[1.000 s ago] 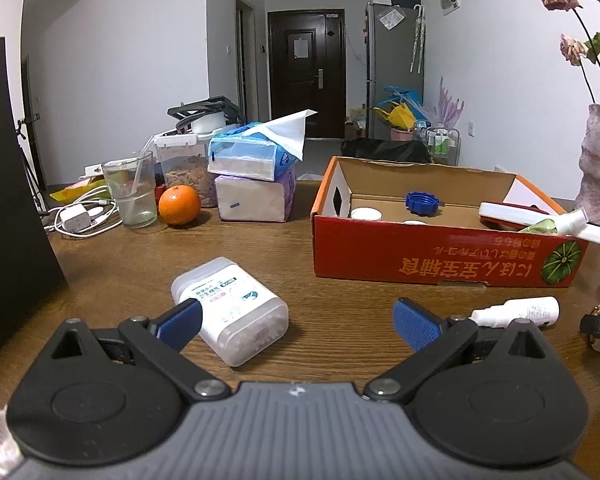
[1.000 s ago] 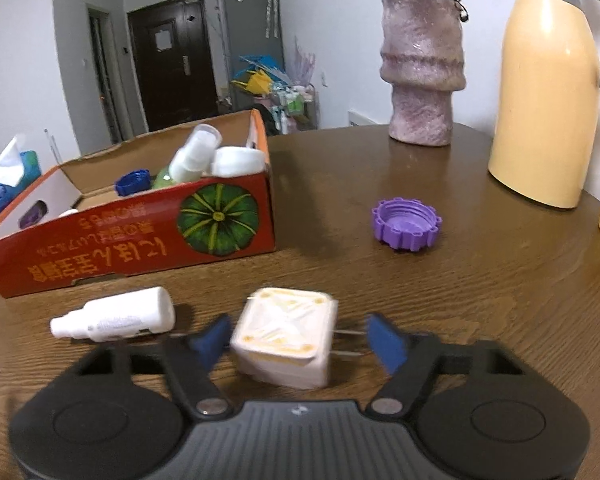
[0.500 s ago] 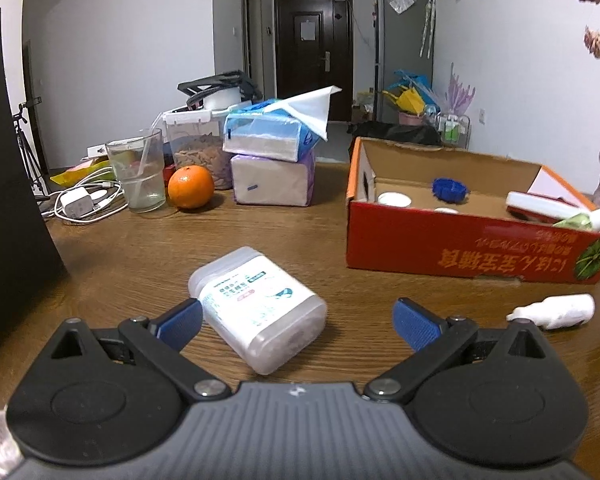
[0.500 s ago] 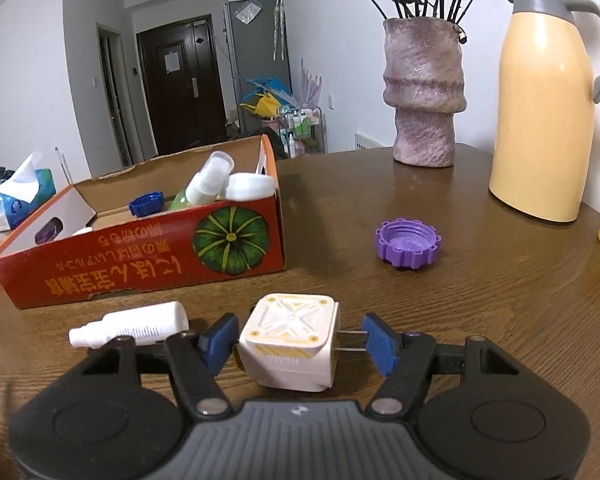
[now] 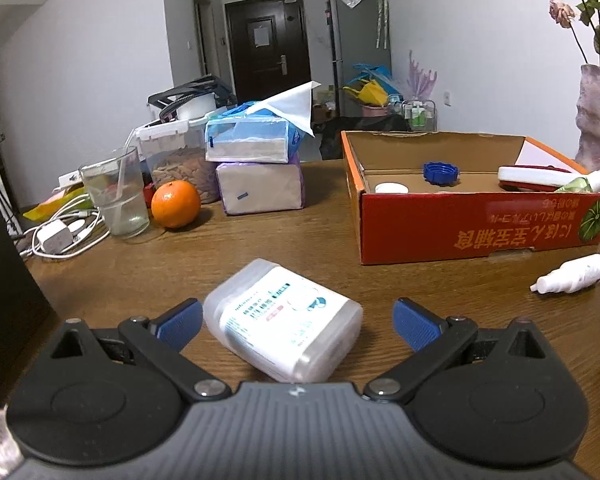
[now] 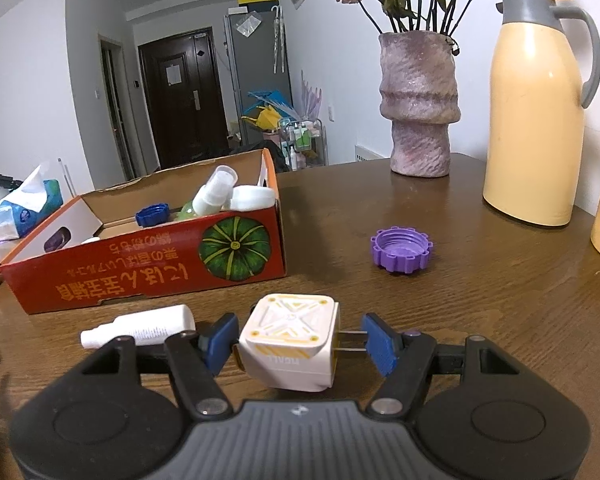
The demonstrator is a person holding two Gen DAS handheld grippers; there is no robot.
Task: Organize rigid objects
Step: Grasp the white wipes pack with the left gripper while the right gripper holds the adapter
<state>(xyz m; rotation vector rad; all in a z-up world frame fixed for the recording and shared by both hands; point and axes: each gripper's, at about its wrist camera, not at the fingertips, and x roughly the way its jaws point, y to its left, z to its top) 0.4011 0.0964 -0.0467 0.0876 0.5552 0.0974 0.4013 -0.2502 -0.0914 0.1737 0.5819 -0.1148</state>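
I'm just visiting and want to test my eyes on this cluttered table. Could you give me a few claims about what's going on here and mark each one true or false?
1. The right gripper is closed on the white plug adapter. True.
2. The left gripper is clamped on the clear plastic case. False: its fingers stand open on either side of it.
3. The purple cap lies inside the red cardboard box. False: it sits on the table, outside the box.
4. A blue cap is in the box. True.
5. The small white spray bottle stands upright. False: it lies on its side.
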